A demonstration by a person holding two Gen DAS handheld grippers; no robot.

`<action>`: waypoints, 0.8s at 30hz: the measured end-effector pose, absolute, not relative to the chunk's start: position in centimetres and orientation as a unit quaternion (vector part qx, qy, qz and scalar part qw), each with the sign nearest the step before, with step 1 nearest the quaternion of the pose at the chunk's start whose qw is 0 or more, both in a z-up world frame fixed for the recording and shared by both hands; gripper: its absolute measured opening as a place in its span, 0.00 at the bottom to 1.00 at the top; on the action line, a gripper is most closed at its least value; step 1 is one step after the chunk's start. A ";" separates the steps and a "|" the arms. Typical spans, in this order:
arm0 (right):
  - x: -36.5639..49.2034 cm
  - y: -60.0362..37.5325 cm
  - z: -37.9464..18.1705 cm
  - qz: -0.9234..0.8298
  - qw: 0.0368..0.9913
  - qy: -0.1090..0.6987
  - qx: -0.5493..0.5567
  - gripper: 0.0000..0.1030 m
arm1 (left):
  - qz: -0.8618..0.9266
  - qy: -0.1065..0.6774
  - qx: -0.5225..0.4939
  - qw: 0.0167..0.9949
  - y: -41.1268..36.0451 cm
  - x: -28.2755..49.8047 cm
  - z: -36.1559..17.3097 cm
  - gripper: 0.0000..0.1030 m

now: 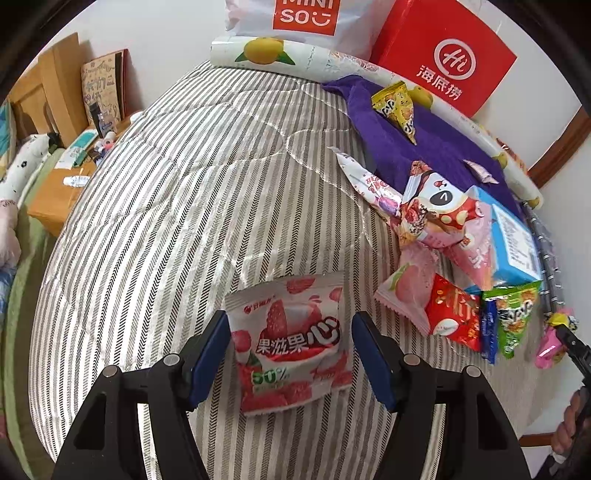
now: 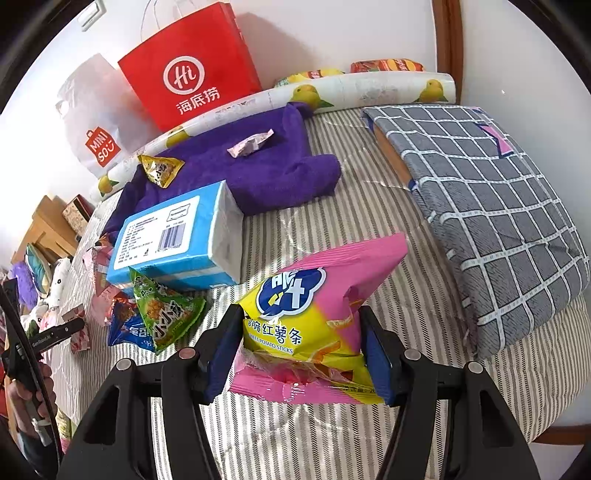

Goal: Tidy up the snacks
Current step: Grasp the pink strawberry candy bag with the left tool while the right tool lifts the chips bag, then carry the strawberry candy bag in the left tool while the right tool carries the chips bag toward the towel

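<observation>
My left gripper point(image 1: 290, 354) is open, its blue pads either side of a white-and-red strawberry snack packet point(image 1: 291, 343) that lies flat on the striped bedcover point(image 1: 184, 206); a small gap shows at the right pad. My right gripper point(image 2: 301, 350) is shut on a pink-and-yellow sweet potato sticks bag point(image 2: 314, 317), held tilted above the bedcover point(image 2: 369, 236). A pile of snack packets point(image 1: 450, 258) lies right of the left gripper, with a blue box point(image 2: 173, 240) and a green packet point(image 2: 166, 310).
A purple towel point(image 2: 266, 173) with a yellow packet point(image 2: 160, 168) and a small candy point(image 2: 251, 144) lies at the back. A red paper bag point(image 2: 192, 70), a white Miniso bag point(image 1: 303, 18), a rolled lemon-print sheet point(image 2: 369, 88) and a grey checked cushion point(image 2: 495, 206) border the bed.
</observation>
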State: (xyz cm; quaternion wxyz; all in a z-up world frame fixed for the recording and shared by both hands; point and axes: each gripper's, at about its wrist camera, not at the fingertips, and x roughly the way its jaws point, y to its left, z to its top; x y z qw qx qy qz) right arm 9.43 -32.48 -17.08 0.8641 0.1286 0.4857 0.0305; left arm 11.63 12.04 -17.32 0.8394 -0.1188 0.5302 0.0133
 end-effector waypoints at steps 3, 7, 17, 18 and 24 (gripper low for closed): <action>9.2 -32.8 -17.4 0.024 0.862 0.490 0.128 0.60 | 0.019 0.526 -0.096 0.845 11.3 11.7 -17.3 0.53; 8.7 -32.9 -17.2 0.021 0.863 0.489 0.127 0.60 | 0.017 0.525 -0.087 0.846 10.9 11.6 -17.0 0.48; 7.3 -31.8 -13.4 0.035 0.881 0.459 0.112 0.60 | -0.016 0.505 -0.112 0.856 10.6 9.7 -14.0 0.48; 7.2 -31.6 -13.0 0.037 0.882 0.456 0.111 0.60 | -0.019 0.501 -0.111 0.858 10.4 9.4 -13.5 0.48; 6.5 -30.7 -10.5 0.046 0.891 0.440 0.105 0.60 | -0.042 0.472 -0.109 0.874 9.4 8.3 -9.9 0.48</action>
